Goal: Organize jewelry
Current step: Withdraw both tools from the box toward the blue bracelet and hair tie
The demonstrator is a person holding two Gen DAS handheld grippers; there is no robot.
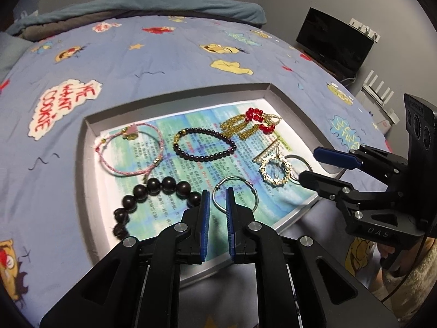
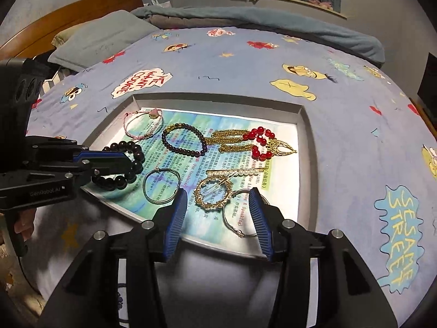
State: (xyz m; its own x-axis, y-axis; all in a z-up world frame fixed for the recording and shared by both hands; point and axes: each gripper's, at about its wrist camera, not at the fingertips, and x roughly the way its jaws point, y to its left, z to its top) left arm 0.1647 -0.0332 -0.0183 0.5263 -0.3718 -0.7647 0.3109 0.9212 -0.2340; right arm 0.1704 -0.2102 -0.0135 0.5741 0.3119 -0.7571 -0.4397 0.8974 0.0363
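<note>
A shallow grey tray (image 1: 82, 147) (image 2: 310, 125) lined with printed paper lies on the bed and holds jewelry: a pink cord bracelet (image 1: 128, 147) (image 2: 142, 125), a small dark bead bracelet (image 1: 203, 145) (image 2: 183, 139), a large dark bead bracelet (image 1: 155, 191) (image 2: 123, 161), gold earrings with red beads (image 1: 251, 123) (image 2: 256, 142), a gold ring-shaped piece with a pearl pin (image 1: 274, 170) (image 2: 214, 191) and silver hoops (image 1: 235, 196) (image 2: 161, 186). My left gripper (image 1: 218, 194) (image 2: 128, 161) is narrowly open over the near silver hoop. My right gripper (image 2: 218, 199) (image 1: 307, 164) is open over the gold ring-shaped piece.
The tray sits on a blue cartoon-print bedsheet (image 1: 164, 63) (image 2: 245, 68). A pillow (image 2: 103, 35) and wooden headboard (image 2: 68, 13) are at the far left. A dark monitor (image 1: 333, 43) stands beside the bed.
</note>
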